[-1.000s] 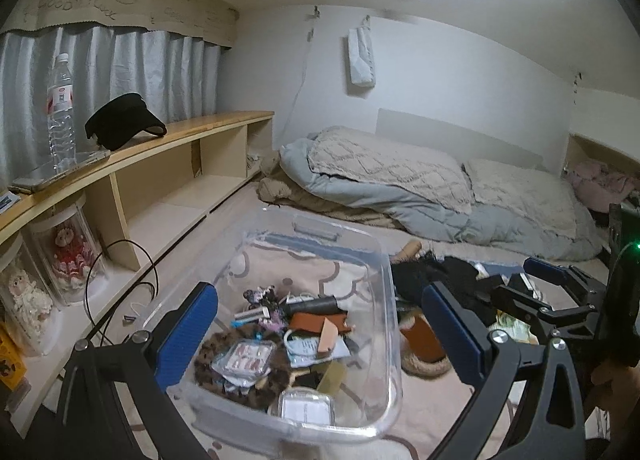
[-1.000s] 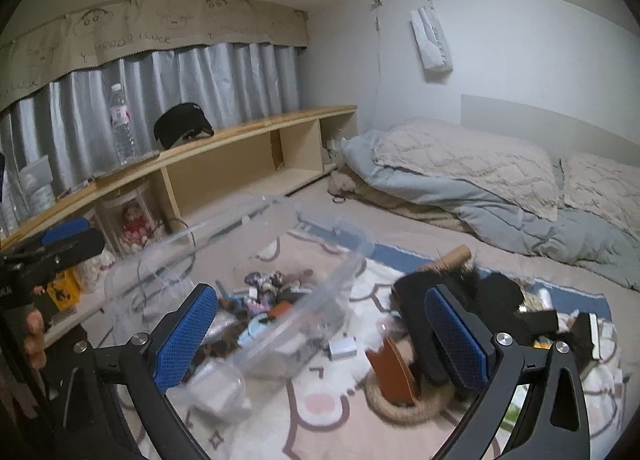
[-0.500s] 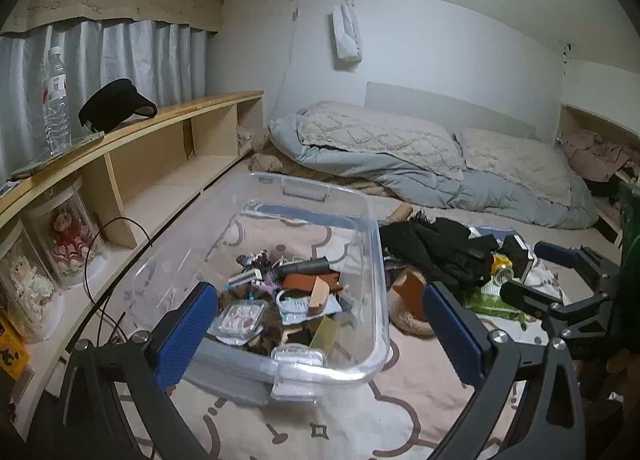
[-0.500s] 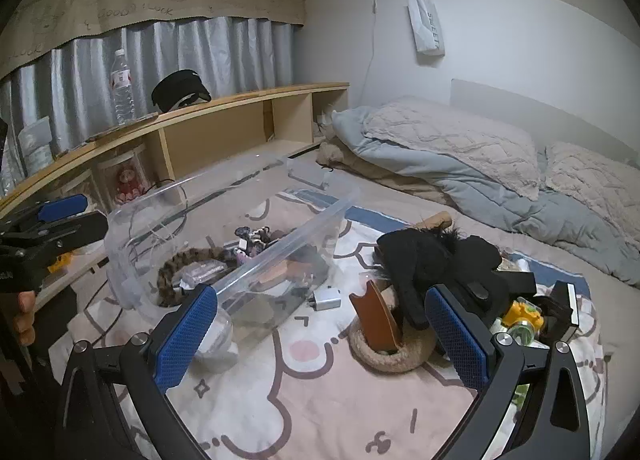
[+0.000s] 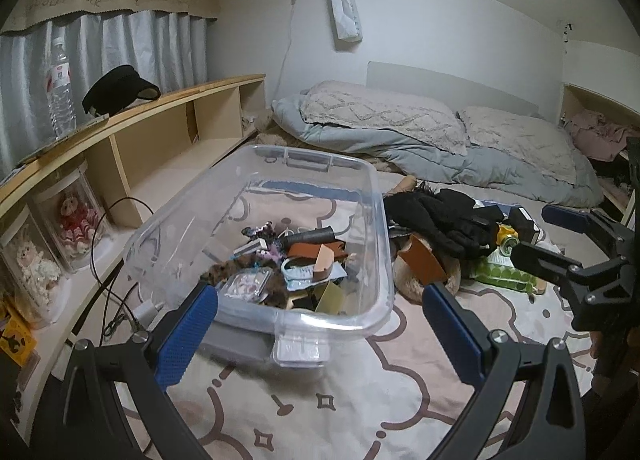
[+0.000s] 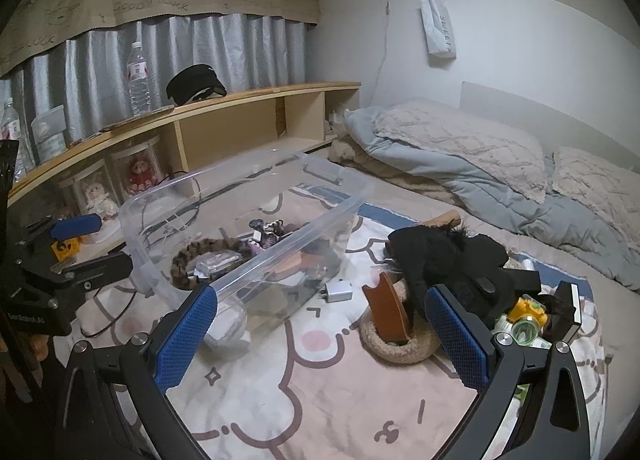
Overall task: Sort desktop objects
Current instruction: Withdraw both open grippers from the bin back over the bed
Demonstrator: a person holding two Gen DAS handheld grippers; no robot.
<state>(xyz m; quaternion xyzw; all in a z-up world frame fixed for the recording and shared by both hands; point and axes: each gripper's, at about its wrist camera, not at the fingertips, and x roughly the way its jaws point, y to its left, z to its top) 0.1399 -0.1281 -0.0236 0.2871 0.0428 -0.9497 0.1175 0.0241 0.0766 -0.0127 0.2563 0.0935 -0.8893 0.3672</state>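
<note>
Two grippers held wide and empty above the patterned blanket.

Both the left gripper (image 5: 320, 324) and the right gripper (image 6: 320, 324) have been drawn back and lowered over the last second, so the clear plastic storage bin (image 5: 372, 187), part-filled with small items, is now seen whole. Unsorted things remain just beside it: black gloves (image 6: 436, 252), a brown leather piece (image 6: 390, 310), a white charger (image 6: 338, 291). Another pick is judged next.
</note>
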